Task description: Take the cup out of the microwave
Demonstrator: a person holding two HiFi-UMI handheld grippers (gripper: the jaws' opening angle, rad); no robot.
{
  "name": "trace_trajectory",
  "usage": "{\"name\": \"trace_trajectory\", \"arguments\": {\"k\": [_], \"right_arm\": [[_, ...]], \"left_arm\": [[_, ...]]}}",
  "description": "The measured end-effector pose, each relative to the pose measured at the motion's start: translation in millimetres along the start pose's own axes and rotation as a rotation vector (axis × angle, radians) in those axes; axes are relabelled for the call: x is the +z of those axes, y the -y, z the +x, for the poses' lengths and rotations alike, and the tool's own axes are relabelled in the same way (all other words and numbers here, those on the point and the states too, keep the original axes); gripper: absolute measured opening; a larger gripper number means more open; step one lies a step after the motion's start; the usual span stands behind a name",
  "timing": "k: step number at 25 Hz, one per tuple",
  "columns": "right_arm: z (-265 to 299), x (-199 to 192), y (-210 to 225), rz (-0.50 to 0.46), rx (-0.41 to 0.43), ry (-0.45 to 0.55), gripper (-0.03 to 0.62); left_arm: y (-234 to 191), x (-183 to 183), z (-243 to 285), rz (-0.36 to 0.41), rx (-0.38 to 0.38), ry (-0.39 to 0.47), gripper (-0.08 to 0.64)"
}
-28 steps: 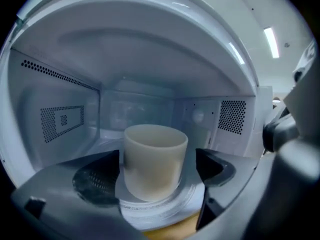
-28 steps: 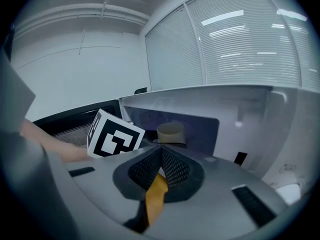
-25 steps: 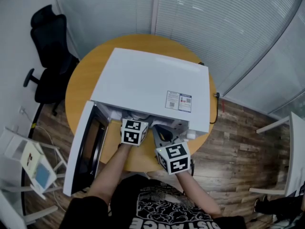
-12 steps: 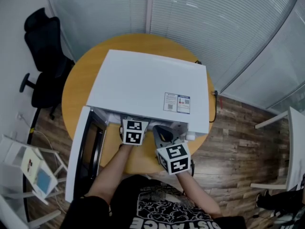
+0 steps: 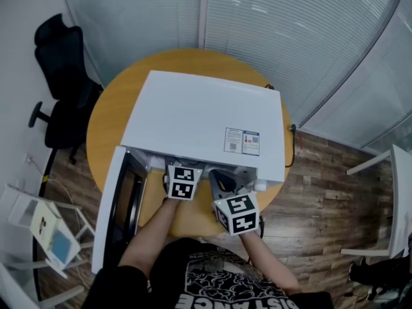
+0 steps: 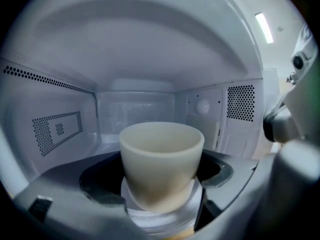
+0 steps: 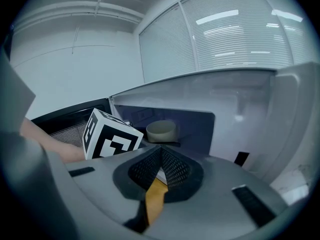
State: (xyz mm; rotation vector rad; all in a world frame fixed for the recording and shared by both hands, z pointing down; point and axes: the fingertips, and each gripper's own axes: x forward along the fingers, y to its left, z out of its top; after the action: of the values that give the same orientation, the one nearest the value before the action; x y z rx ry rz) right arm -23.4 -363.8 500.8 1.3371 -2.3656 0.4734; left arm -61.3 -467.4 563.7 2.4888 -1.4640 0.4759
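inside the microwave [image 6: 135, 59], the cup [image 6: 161, 154] sits between left tool's [image 6: 160, 194] spread, just-closing jaws.

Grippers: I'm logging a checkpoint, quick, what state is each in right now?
Left gripper: open, jaws just been closing, cup between them, not gripped.
Right gripper: shut, holding nothing.

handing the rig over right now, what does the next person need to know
Left gripper: inside the microwave. Its jaws are wide and have just been closing. The cup is between them, not gripped as far as I can see.
Right gripper: shut and empty, outside by the opening.
Cup: upright, mid-floor of the microwave.
Done: door swung open, left gripper placed around the cup.
Left: close on the cup and draw it out, probably onto the table.
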Motion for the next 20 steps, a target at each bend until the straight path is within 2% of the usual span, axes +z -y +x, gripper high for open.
{"name": "trace_trajectory", "arguments": {"k": [11, 20], "right_arm": [[-4, 3, -10, -0.003, 0.005, 0.023, 0.015], [-28, -4, -15, 0.0, -0.005, 0.033, 0.015]], "left_arm": [[-2, -2, -20, 0.008, 0.001, 0.002, 0.431], [7, -6, -44, -0.008, 0.018, 0.001, 0.431]]}}
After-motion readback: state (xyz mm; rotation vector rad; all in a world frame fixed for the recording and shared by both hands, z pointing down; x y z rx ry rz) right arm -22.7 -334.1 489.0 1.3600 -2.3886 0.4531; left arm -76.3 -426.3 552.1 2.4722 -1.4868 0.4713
